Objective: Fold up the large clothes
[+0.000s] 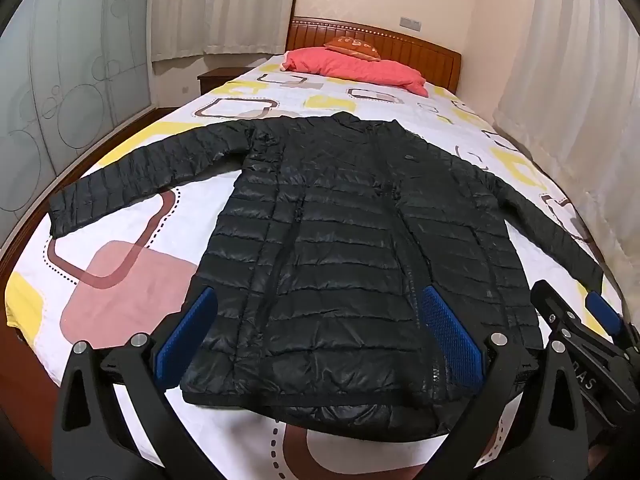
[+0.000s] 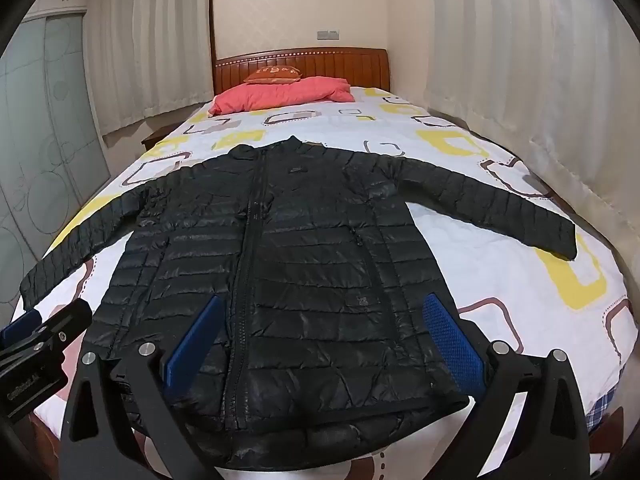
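Two sleeves are spread wide on the black jacket [image 1: 332, 248], which is laid flat, front up, across the foot end of the bed [image 1: 120, 272], hem at the near edge. The left gripper [image 1: 320, 336] is held above the hem with its blue pads wide apart, nothing in them. The right gripper [image 2: 324, 340] is held just beside it, also wide apart. For a neat fold, the left sleeve should be pinched near its cuff at the bed's left edge and laid across the chest, then the right sleeve.
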A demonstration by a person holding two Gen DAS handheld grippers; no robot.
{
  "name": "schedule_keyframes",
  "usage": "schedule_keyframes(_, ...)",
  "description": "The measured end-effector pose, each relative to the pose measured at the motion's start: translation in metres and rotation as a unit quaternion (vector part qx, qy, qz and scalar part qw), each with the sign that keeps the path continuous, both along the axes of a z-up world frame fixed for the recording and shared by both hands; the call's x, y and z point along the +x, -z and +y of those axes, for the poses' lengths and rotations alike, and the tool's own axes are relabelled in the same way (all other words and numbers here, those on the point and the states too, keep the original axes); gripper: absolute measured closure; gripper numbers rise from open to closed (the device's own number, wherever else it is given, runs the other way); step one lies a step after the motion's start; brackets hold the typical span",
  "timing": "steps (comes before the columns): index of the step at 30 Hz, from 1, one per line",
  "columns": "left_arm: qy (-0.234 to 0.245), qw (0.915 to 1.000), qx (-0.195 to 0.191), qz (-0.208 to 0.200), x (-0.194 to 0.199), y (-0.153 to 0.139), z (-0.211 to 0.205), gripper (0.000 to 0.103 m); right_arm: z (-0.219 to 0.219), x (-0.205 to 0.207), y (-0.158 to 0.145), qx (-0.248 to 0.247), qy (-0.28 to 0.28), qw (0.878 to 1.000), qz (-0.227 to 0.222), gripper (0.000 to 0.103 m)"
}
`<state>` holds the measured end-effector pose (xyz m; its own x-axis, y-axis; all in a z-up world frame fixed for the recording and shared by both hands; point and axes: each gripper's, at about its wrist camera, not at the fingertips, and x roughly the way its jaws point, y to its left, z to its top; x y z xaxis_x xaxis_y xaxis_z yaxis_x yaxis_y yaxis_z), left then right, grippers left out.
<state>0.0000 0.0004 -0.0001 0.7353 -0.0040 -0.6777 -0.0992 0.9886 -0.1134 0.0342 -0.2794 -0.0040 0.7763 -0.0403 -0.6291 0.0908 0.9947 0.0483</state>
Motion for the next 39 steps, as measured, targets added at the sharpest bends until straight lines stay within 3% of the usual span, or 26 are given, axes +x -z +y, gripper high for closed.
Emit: schedule_keyframes(39,-0.012,0.9993,-0.03,0.021,-0.0051,0.0073,0.0004,0.002,0.0031,-0.0027,0.0042,0.005,0.0,1.0,0.004,0.004)
